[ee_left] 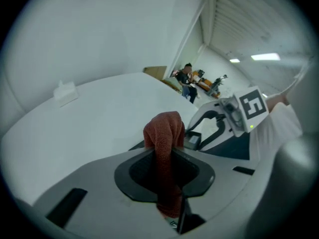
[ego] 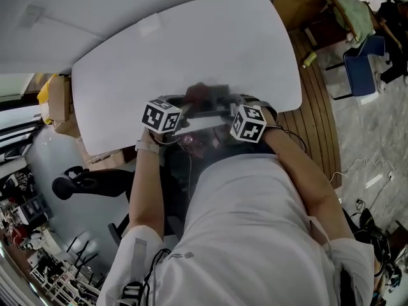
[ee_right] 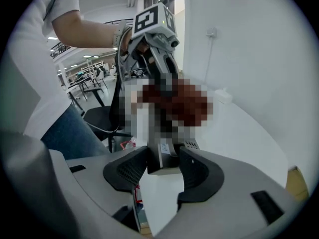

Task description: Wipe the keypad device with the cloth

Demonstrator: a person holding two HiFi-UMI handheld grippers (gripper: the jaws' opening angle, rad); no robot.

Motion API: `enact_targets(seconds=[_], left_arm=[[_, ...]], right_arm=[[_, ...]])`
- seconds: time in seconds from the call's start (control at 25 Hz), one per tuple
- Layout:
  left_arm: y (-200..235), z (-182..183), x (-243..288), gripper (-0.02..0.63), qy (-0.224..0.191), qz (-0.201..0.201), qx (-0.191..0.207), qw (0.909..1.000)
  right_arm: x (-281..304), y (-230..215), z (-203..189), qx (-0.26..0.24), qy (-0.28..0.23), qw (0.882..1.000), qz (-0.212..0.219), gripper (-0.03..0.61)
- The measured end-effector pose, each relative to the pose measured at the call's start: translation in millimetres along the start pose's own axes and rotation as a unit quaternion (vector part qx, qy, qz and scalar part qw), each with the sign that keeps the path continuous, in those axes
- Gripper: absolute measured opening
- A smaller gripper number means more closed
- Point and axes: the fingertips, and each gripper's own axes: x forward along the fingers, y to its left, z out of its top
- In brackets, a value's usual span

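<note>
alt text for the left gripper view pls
The left gripper clamps a rust-red cloth between its jaws, with a white table beyond. At right, the right gripper holds a small dark keypad device.

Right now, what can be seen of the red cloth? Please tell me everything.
The cloth is dark red, with a nubbly, towel-like weave. It is bunched into a narrow upright fold and pinched between the jaws of the left gripper. Its rounded top rises past them and a short tail hangs out behind. The white table lies beyond it.
</note>
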Motion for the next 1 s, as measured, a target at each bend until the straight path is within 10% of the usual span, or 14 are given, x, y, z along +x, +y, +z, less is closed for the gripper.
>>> enact_targets(seconds=[0.4, 1.0], left_arm=[[-44.6, 8.7, 45.9, 0.066, 0.039, -0.041, 0.013, 0.9983], [-17.4, 26.3, 91.1, 0.066, 0.044, 0.016, 0.023, 0.9986]], right_arm=[[3.4, 1.9, 2.7, -0.009, 0.004, 1.0, -0.005, 0.207], [4.3, 3.5, 2.3, -0.014, 0.012, 1.0, -0.005, 0.209]])
